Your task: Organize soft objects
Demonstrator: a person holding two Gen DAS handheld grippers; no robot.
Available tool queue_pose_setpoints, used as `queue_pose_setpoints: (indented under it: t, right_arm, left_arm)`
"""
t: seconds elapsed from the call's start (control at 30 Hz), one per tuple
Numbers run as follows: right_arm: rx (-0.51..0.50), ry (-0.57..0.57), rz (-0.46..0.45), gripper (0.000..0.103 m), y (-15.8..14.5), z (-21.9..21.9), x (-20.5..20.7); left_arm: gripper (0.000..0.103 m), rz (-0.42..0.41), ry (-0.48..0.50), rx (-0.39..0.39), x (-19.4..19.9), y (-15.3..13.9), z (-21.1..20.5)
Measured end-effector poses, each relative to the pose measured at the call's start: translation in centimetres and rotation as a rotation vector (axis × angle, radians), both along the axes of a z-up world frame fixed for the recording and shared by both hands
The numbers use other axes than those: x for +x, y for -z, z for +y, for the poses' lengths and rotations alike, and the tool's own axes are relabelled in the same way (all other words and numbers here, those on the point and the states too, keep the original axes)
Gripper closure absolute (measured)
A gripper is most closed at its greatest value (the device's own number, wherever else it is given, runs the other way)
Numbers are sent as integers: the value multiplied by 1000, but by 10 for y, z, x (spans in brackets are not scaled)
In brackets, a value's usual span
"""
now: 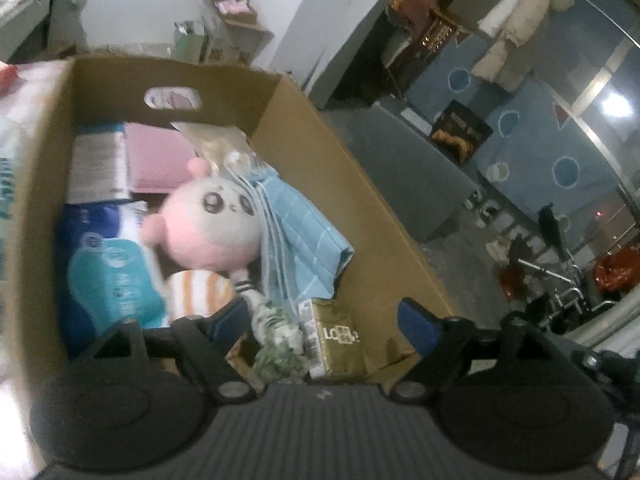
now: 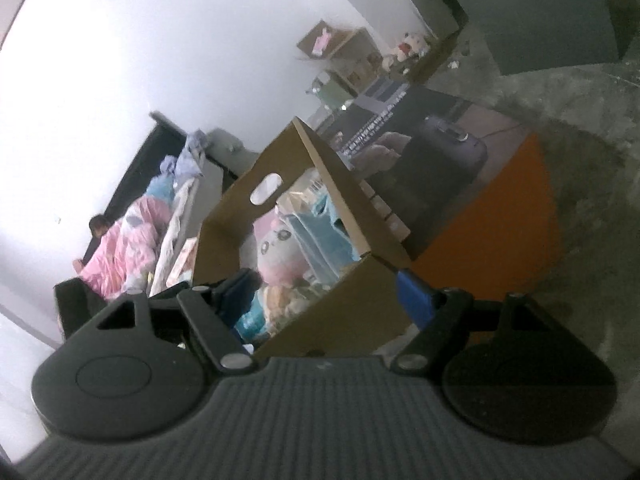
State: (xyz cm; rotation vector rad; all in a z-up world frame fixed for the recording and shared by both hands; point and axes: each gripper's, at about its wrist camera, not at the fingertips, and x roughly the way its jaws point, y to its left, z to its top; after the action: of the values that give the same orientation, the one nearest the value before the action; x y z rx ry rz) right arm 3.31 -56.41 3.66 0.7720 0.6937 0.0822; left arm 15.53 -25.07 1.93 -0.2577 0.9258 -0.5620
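An open cardboard box (image 1: 360, 220) fills the left wrist view. Inside lie a round pink and white plush (image 1: 212, 224), a folded light-blue towel (image 1: 296, 232), an orange-striped soft piece (image 1: 200, 292), a crumpled striped sock (image 1: 276, 328), a gold carton (image 1: 336, 336) and a blue tissue pack (image 1: 108, 272). My left gripper (image 1: 322, 320) hangs open over the box's near end, with the sock and carton below the gap and untouched. In the right wrist view the same box (image 2: 344, 312) stands tilted with the plush (image 2: 280, 248) and towel (image 2: 324, 232) showing. My right gripper (image 2: 324, 296) is open at its near corner.
A bed with a pink quilt (image 2: 128, 240) lies left of the box. An orange mat (image 2: 500, 232) and a dark suitcase (image 2: 440, 160) sit to its right. A grey block (image 1: 404, 176), a blue spotted mat (image 1: 540, 140) and more cardboard boxes (image 1: 232, 20) stand beyond on the concrete floor.
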Motion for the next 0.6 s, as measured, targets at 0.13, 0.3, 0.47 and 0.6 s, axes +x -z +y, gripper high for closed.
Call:
queue_pose_setpoints:
  t: [0.13,0.3,0.47,0.6]
  right_arm:
    - [-75,57,-71,16,-3,23,-9]
    - [-169,-1,-176,1,-12,69,-17]
    - [-316,-127,-199,1,-27,126,-16]
    - [-427,-199,-167,1,-37,170,-10]
  left_arm:
    - [15,-114,-64,34,-32,-22,26]
    - [5,-251,-106,121,-81,-47,65]
    - [0,-303,-196,199,-122,-52,112]
    - [0,-300,-346,250,-138,-47,141]
